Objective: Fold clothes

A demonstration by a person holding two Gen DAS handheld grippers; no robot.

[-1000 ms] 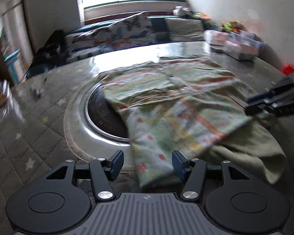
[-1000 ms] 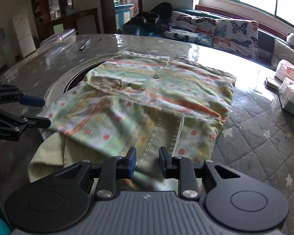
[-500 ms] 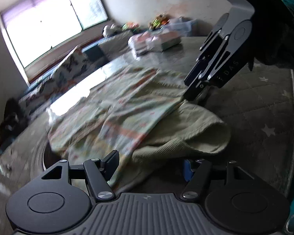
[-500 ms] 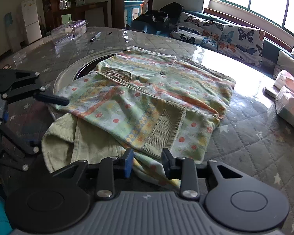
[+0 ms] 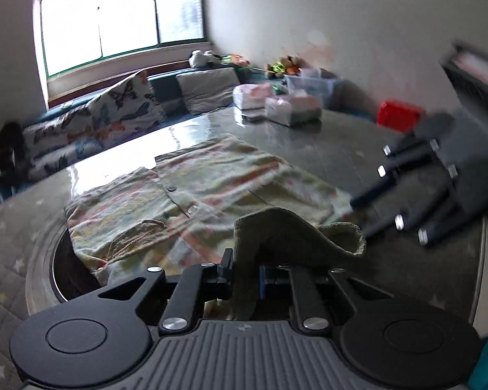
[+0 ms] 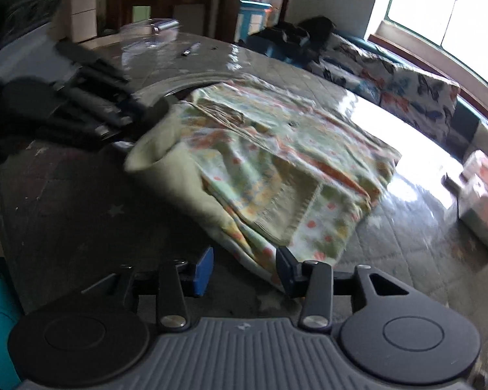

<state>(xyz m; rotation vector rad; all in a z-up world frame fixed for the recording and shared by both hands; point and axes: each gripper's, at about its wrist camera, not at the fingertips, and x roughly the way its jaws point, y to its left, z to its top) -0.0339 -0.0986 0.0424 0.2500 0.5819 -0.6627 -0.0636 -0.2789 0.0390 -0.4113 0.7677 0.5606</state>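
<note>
Two grippers in view, both pitched downward toward the quilted round table (image 6: 423, 243).

Left gripper (image 5: 245, 274): jaws closing, narrow, with the olive ribbed hem (image 5: 276, 230) of the garment pinched between the pads. The fabric rises from the jaws in a peaked fold and drapes over the right finger, hiding its pad. From the right wrist view this gripper (image 6: 140, 120) sits at upper left, blurred, its tips at the pale-green corner of the cloth, which is lifted off the table there.

Right gripper (image 6: 244, 271): jaws opening, moderately wide. The near corner of the patterned shirt (image 6: 276, 169) lies between them, close against the right finger (image 6: 286, 273); the blue pad of the left finger (image 6: 203, 271) stands clear of the cloth. No grip visible. From the left wrist view this gripper (image 5: 367, 214) appears at right, blurred, fingers angled down-left toward the shirt's far edge.

Garment: shirt with orange, yellow and green print, lying mostly flat on the table ahead of both grippers, partly over the dark round opening (image 5: 65, 269) in the table centre. Button placket (image 5: 182, 200) visible with two buttons. In the left wrist view the long axis runs from just ahead of the left gripper diagonally away to upper right. A folded-over patch (image 6: 286, 208) sits just beyond the right gripper's tips.

Motion blur in both frames; fine detail at the far gripper tips cannot be read.
</note>
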